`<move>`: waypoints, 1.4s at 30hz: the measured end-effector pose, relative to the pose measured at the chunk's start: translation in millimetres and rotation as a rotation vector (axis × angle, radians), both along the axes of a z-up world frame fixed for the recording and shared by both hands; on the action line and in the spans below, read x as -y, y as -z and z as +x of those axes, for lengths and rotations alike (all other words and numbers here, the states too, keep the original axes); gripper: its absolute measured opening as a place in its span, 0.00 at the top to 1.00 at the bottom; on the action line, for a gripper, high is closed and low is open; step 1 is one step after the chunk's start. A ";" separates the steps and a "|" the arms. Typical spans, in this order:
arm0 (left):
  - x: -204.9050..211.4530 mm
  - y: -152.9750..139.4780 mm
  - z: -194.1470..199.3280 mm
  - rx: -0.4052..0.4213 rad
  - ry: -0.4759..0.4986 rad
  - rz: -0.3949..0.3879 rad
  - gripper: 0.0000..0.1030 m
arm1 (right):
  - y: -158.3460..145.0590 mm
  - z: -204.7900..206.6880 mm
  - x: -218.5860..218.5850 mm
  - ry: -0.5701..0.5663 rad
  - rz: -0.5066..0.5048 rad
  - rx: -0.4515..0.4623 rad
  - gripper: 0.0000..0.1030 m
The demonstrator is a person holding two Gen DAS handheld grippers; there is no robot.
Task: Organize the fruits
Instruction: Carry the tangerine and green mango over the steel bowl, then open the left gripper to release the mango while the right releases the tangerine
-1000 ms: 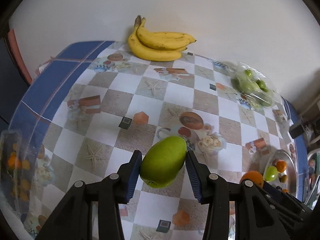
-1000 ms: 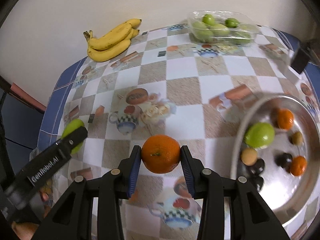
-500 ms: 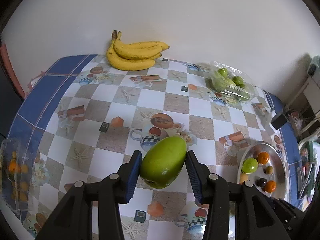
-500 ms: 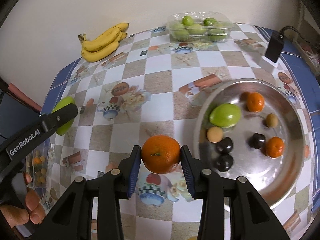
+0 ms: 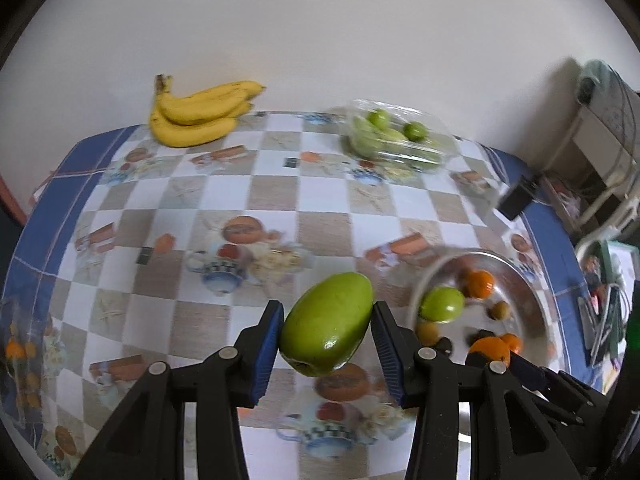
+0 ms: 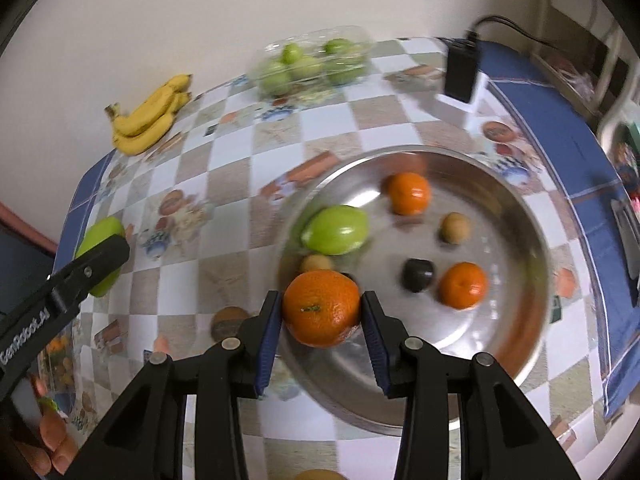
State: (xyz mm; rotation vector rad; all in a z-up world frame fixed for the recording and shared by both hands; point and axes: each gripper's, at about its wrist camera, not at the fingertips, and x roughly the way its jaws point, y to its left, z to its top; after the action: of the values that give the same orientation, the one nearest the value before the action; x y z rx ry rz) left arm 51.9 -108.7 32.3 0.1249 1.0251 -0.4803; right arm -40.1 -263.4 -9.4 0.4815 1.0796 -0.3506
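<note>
Left gripper [image 5: 326, 326] clamped a large oval green mango [image 5: 327, 323] between its blue pads, above the checkered tablecloth [image 5: 240, 196]. Right gripper [image 6: 322, 314] pinched a round orange mandarin [image 6: 322, 307] over the near rim of the round steel tray [image 6: 500, 340]; loose fruit lay beyond its fingertips.

1. Bowl [image 6: 532, 240]: polished metal, mirror-bright, reflecting the fruit.
2. Desk cover [image 5: 280, 196]: smooth printed sheet, slight sheen.
3. Clamshell box [image 6: 352, 40]: thin clear plastic.
4. Mango [image 5: 328, 322]: glossy green skin.
5. Orange [image 6: 320, 308]: finely pitted peel.
6. Fingers [image 6: 268, 328]: ribbed blue pads on matt black plastic.
</note>
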 end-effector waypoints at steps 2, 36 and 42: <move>10.7 1.3 -6.8 -0.003 0.025 0.004 0.53 | 1.4 -6.5 9.3 0.023 0.009 0.000 0.60; 105.9 61.6 -61.5 -0.226 0.207 0.019 0.53 | 46.5 -63.5 65.0 0.162 0.056 -0.124 0.59; 111.4 68.7 -64.5 -0.275 0.199 -0.004 0.53 | 49.9 -68.4 69.1 0.165 0.052 -0.134 0.59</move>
State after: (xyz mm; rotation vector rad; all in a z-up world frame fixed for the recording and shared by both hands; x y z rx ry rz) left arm -12.6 -220.1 -36.4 0.1609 1.2871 -0.6938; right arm -108.4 -332.5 -59.3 0.6018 1.1843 -0.5066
